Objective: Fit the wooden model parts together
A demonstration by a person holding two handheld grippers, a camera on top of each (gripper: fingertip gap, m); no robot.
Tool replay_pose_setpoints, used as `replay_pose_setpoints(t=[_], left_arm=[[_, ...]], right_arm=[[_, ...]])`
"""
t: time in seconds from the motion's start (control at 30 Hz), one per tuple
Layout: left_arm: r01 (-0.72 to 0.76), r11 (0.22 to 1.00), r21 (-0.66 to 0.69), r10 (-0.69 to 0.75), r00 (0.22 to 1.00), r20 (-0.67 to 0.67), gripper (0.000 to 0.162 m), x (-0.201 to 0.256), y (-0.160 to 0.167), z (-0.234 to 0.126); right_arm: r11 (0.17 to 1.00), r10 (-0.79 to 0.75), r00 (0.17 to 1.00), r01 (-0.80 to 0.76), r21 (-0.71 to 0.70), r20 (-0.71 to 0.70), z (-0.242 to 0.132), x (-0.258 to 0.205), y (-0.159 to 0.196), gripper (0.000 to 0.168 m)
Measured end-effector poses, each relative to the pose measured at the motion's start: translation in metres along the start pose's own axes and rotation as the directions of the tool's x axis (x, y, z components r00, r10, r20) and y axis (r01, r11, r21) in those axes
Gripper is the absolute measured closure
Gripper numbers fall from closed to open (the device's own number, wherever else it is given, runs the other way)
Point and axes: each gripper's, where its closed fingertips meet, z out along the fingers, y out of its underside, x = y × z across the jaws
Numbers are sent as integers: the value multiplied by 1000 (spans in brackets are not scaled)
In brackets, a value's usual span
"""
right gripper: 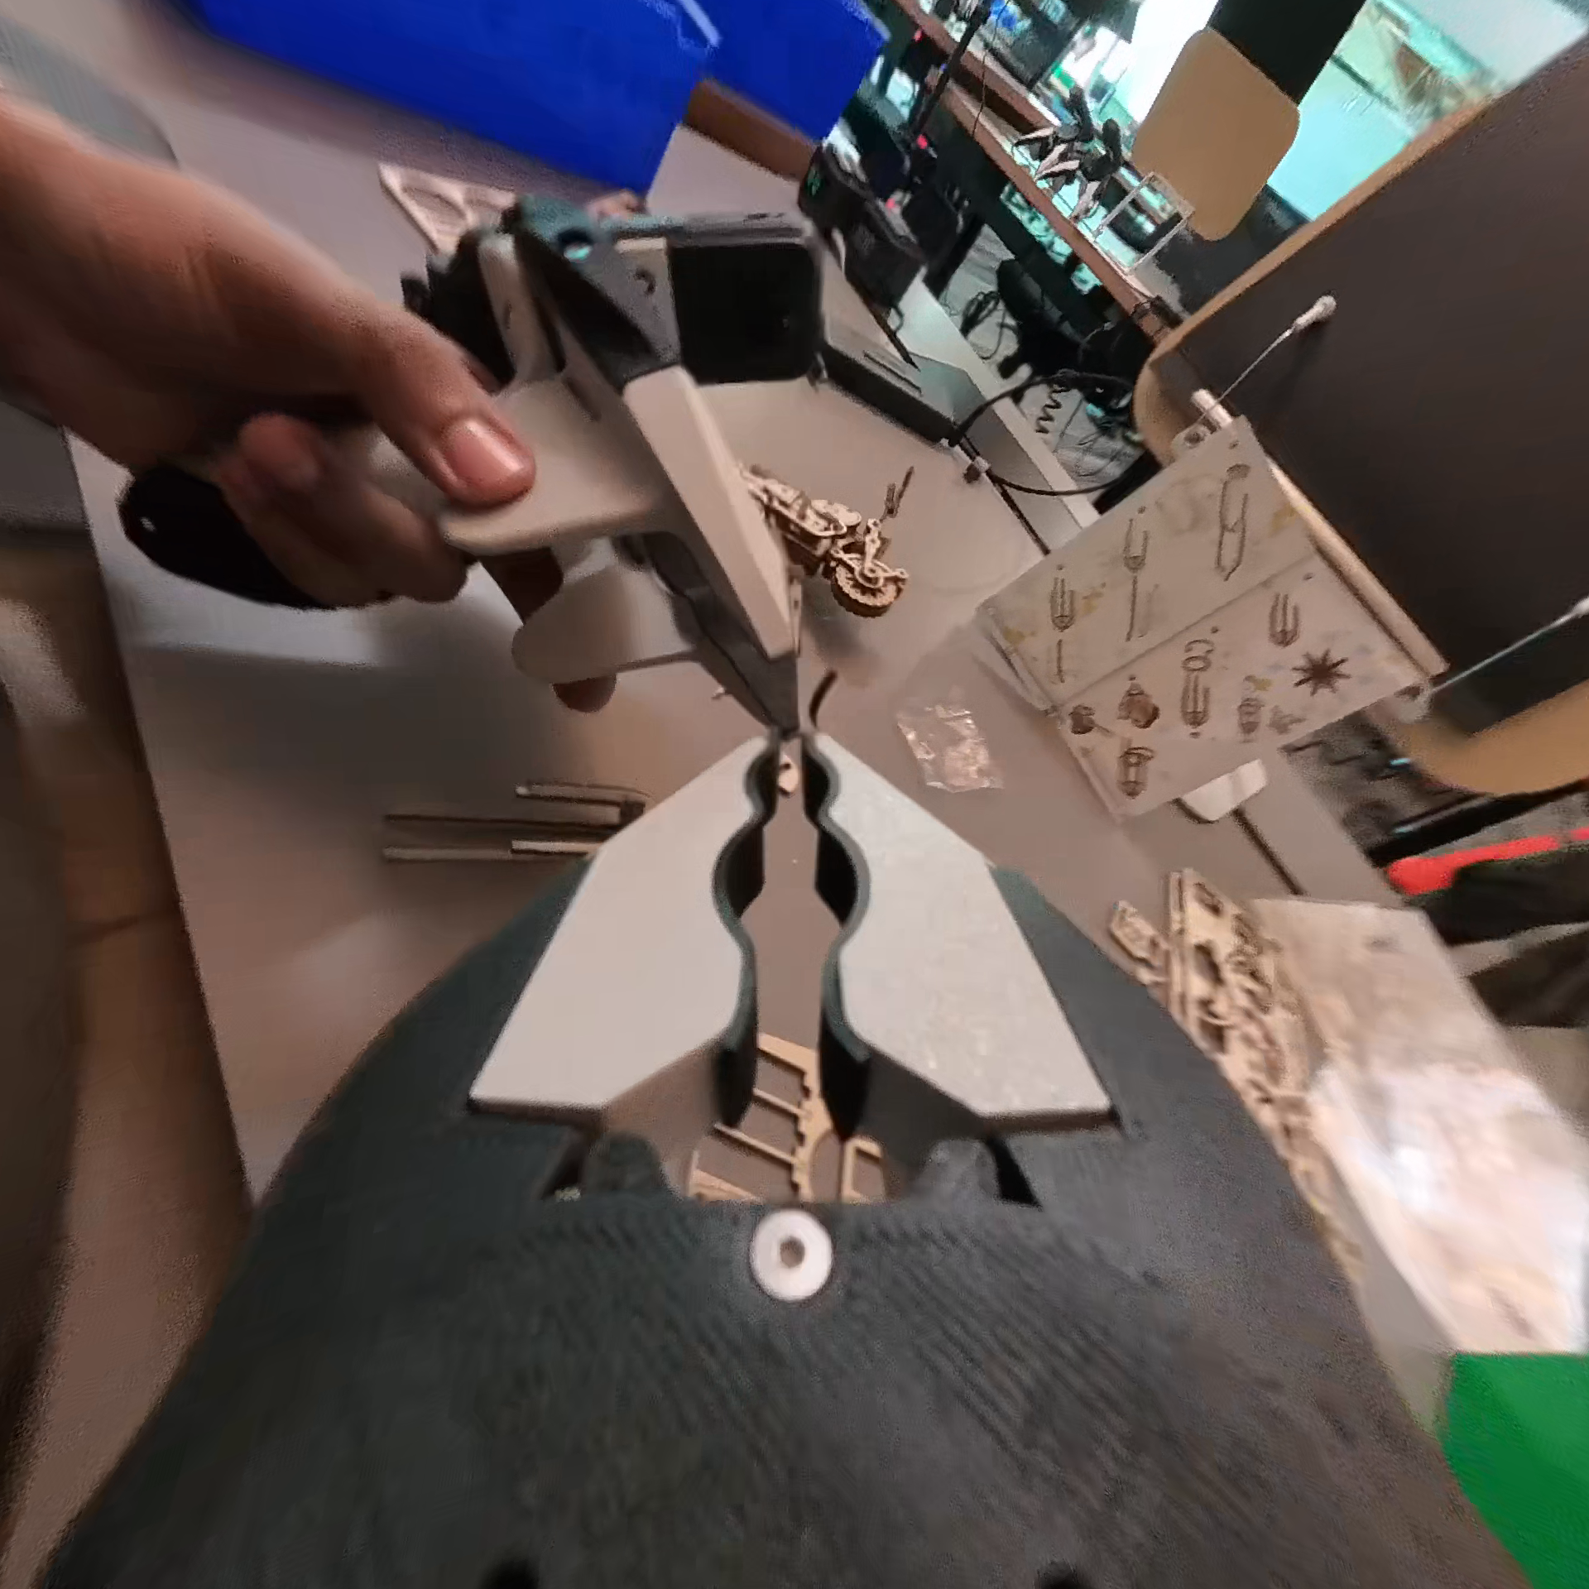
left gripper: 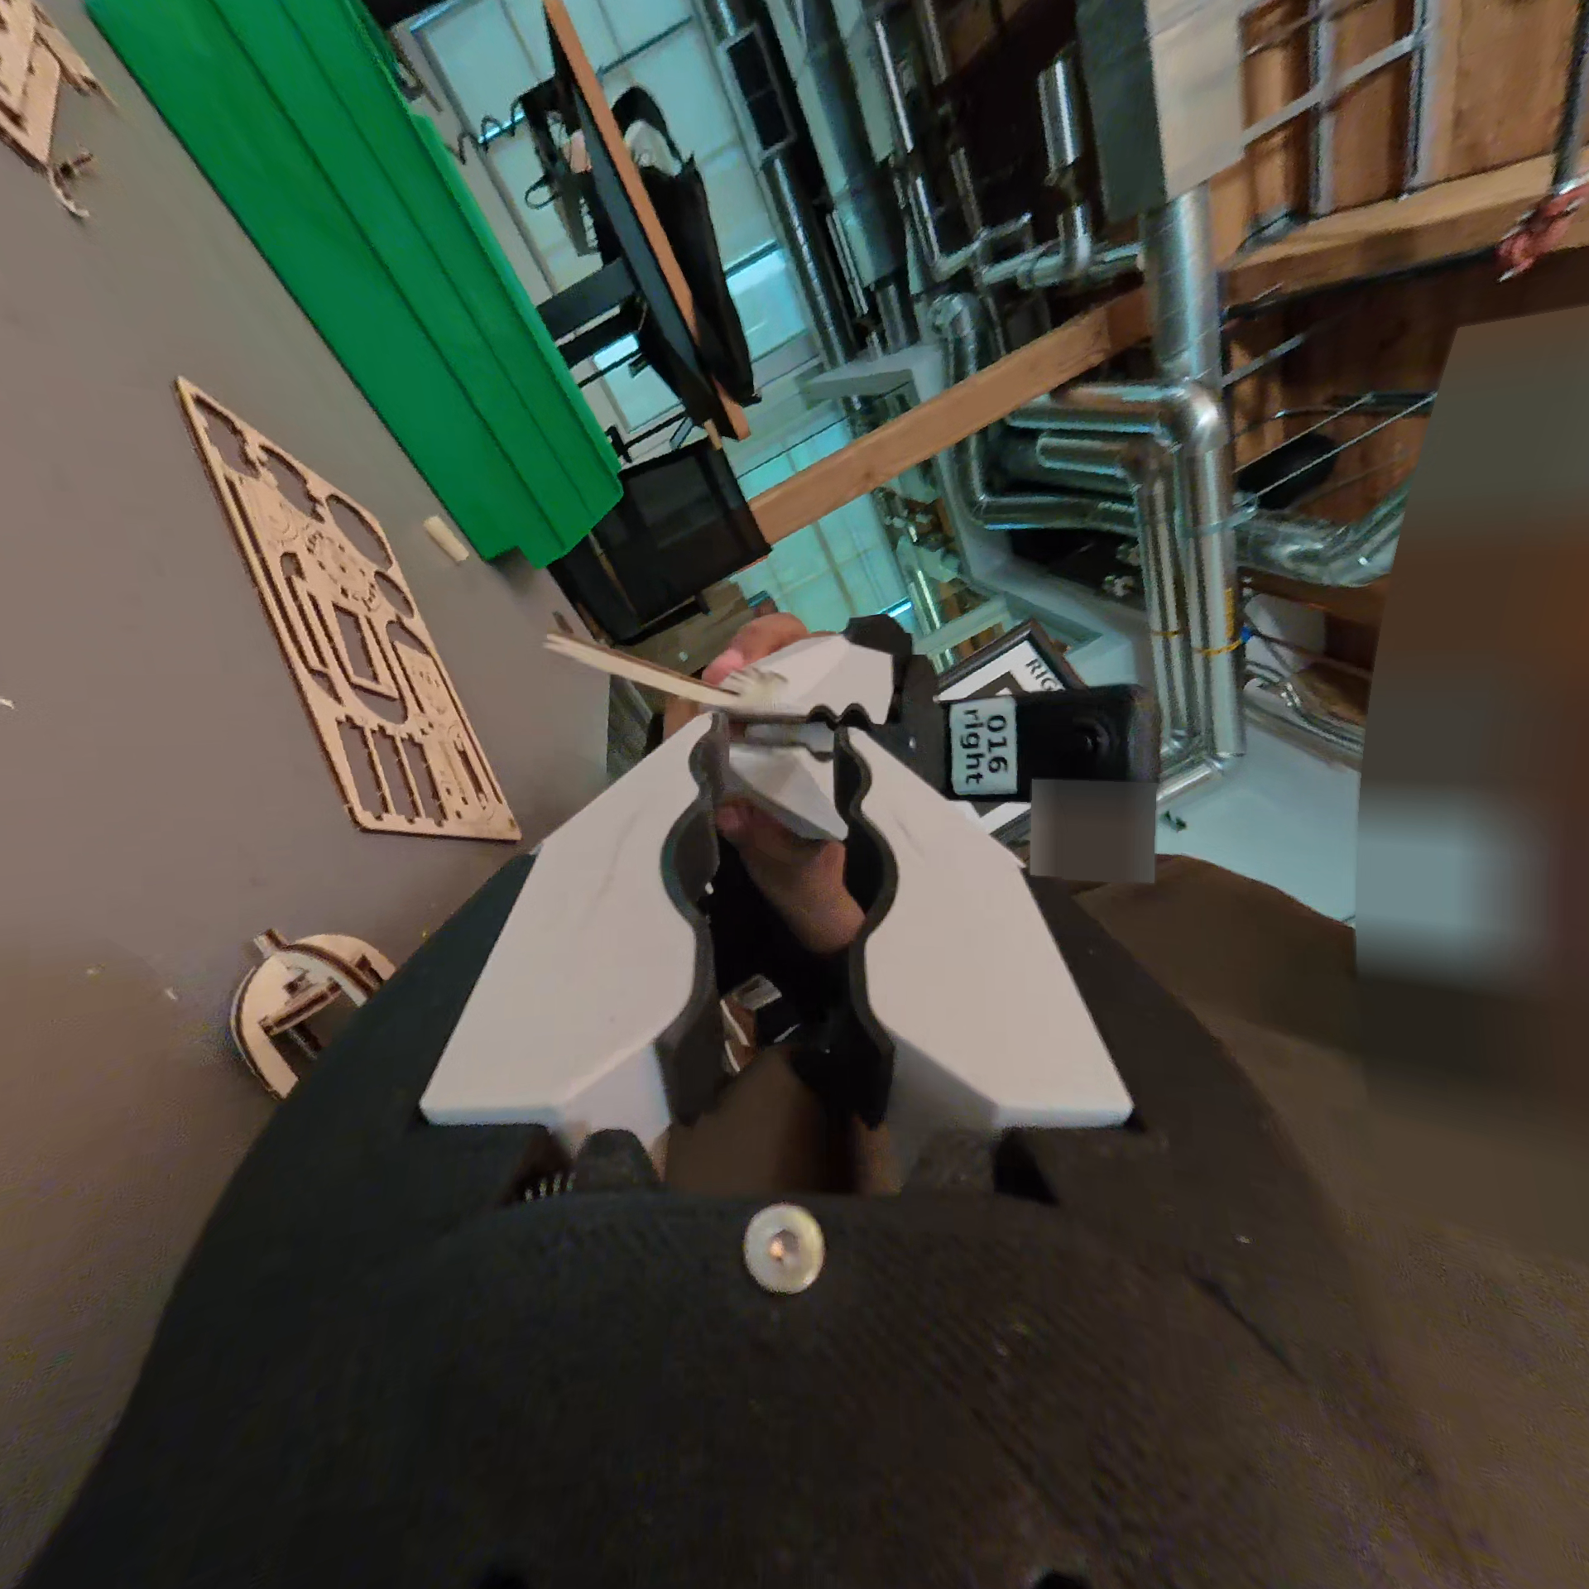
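Observation:
In the left wrist view my left gripper (left gripper: 774, 741) has its jaws a little apart, shut across a small pale wooden part (left gripper: 778, 733) that spans the gap. My right gripper (left gripper: 817, 712) meets it tip to tip from the far side, holding a thin flat wooden piece (left gripper: 636, 673) that sticks out to the left. In the right wrist view my right gripper (right gripper: 787, 748) is nearly closed on a small wooden part (right gripper: 787, 771). The left gripper (right gripper: 778, 718), held in a hand, points its tips down onto that spot. Both are held above the table.
A laser-cut wooden sheet (left gripper: 344, 619), a half-built curved wooden assembly (left gripper: 292, 1006) and a green bin (left gripper: 370, 258) lie to the left. The right wrist view shows a wooden motorcycle model (right gripper: 825, 533), wooden sticks (right gripper: 516, 825), a small plastic bag (right gripper: 950, 748), a punched sheet (right gripper: 1204, 636) and blue bins (right gripper: 516, 60). Less than 4 cm separates the two grippers' tips. It is some 20 cm from my right tips to the wooden motorcycle model (right gripper: 825, 533).

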Motion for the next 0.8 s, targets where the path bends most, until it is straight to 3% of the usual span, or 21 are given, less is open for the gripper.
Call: replay_pose_setpoints(t=[0.27,0.43,0.5,0.63,0.8], left_arm=[[-25,1000,8,25,999,23,139,-3,-9,-8],[-57,992,116,45,994,100,139,-11,-32,-28],[-86,985,152,63,987,148,140,-16,-42,-38],[-164,979,124,134,967,218,140,-18,-44,-41],[-197,978,67,174,953,247,139,-21,-36,-34]], right_arm=[[928,358,929,-365,78,90,-9,24,1,168],[937,349,937,-349,-20,21,-7,38,32,168],[926,360,932,-354,-128,29,3,29,52,159],[900,368,922,-320,-294,122,29,6,72,139],[885,371,903,-274,-376,216,57,-7,77,137]])
